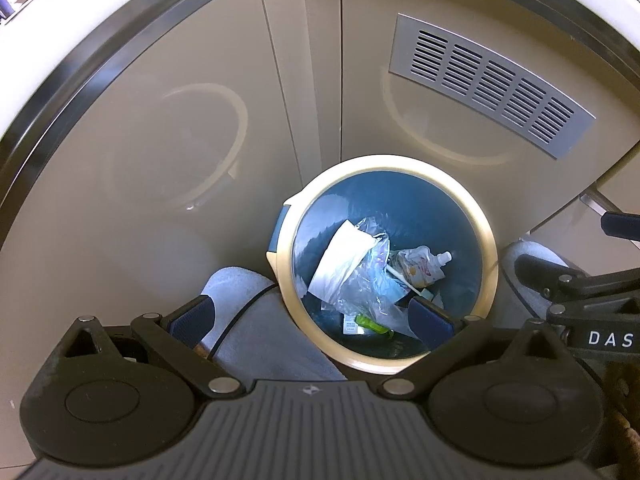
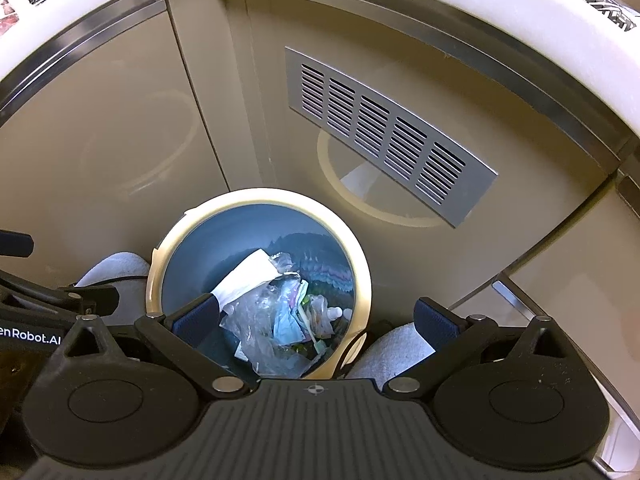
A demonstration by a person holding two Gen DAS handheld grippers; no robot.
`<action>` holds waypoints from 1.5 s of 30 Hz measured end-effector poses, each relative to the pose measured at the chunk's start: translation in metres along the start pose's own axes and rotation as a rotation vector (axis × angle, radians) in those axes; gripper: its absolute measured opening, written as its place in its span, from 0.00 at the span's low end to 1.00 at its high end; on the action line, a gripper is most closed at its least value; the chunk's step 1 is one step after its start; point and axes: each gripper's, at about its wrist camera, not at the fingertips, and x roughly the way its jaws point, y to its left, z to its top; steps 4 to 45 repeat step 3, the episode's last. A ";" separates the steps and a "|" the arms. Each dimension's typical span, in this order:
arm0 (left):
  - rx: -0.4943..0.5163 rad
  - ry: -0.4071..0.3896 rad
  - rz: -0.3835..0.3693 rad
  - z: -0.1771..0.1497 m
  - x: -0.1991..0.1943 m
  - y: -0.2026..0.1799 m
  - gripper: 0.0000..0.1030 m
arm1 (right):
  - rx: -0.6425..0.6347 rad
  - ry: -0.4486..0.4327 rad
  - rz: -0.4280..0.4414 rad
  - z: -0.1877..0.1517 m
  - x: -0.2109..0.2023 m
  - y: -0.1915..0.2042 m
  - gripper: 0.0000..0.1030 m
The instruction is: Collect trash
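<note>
A round trash bin with a cream rim (image 1: 486, 236) and blue inside stands on the floor against beige cabinets; it also shows in the right wrist view (image 2: 360, 256). Inside lie white paper (image 1: 340, 260), clear plastic wrap (image 1: 368, 284), a crumpled spouted pouch (image 1: 420, 268) and other scraps (image 2: 288, 320). My left gripper (image 1: 312, 316) is open and empty above the bin's near-left rim. My right gripper (image 2: 316, 316) is open and empty above the bin's near-right rim. Each gripper shows at the edge of the other's view.
Beige cabinet doors (image 1: 180, 128) rise behind the bin, one with a metal vent grille (image 1: 492, 80), also in the right wrist view (image 2: 384, 132). A white counter edge (image 2: 480, 0) runs above. Grey slippers (image 1: 248, 312) (image 2: 396, 348) stand on either side of the bin.
</note>
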 end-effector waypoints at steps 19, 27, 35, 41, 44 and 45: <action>0.005 0.004 0.006 0.000 0.001 -0.002 1.00 | -0.001 0.007 -0.002 0.001 0.001 0.001 1.00; 0.005 0.004 0.006 0.000 0.001 -0.002 1.00 | -0.001 0.007 -0.002 0.001 0.001 0.001 1.00; 0.005 0.004 0.006 0.000 0.001 -0.002 1.00 | -0.001 0.007 -0.002 0.001 0.001 0.001 1.00; 0.005 0.004 0.006 0.000 0.001 -0.002 1.00 | -0.001 0.007 -0.002 0.001 0.001 0.001 1.00; 0.005 0.004 0.006 0.000 0.001 -0.002 1.00 | -0.001 0.007 -0.002 0.001 0.001 0.001 1.00; 0.005 0.004 0.006 0.000 0.001 -0.002 1.00 | -0.001 0.007 -0.002 0.001 0.001 0.001 1.00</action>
